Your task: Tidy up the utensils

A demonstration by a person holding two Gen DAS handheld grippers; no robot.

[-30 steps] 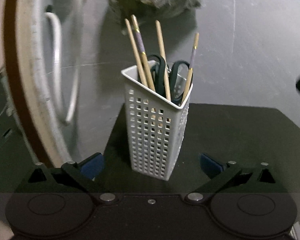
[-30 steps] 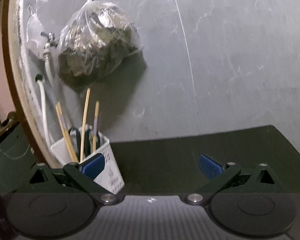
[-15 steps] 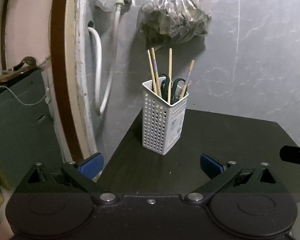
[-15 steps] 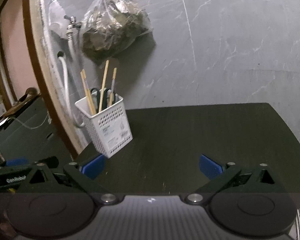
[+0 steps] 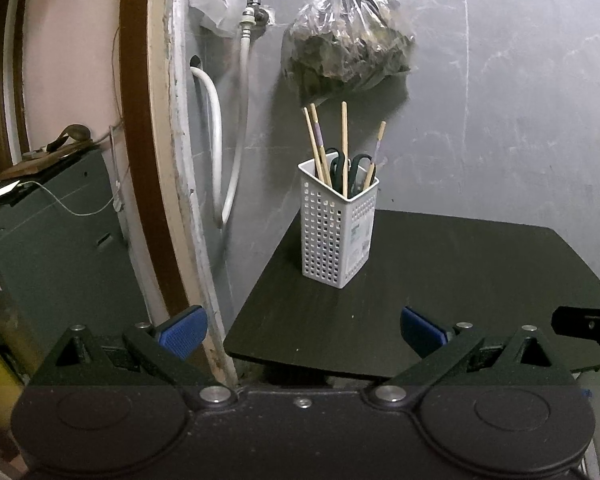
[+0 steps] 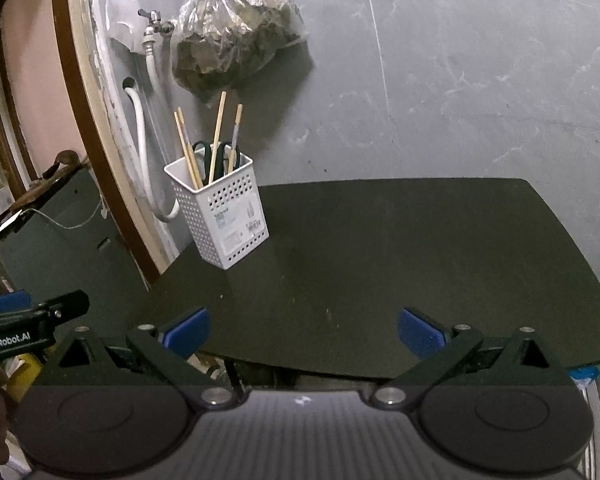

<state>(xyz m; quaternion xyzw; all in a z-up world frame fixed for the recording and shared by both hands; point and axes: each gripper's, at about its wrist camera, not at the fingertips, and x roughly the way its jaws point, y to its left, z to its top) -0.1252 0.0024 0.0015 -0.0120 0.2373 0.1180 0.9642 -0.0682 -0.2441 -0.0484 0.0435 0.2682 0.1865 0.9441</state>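
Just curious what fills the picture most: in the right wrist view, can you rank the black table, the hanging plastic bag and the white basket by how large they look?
Largest to smallest as they look:
1. black table
2. hanging plastic bag
3. white basket

The bag and basket sit at different distances, so their true sizes stay unsure.

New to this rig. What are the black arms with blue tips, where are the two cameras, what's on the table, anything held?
No robot here: a person holds two hand-held grippers, each with a fisheye camera looking along its fingers. One picture is from the left gripper, the other from the right gripper. The blue tips are finger pads. Both grippers are open and hold nothing. On the dark table stands a white perforated basket with chopsticks and dark-handled scissors. A plastic bag hangs on the wall behind.
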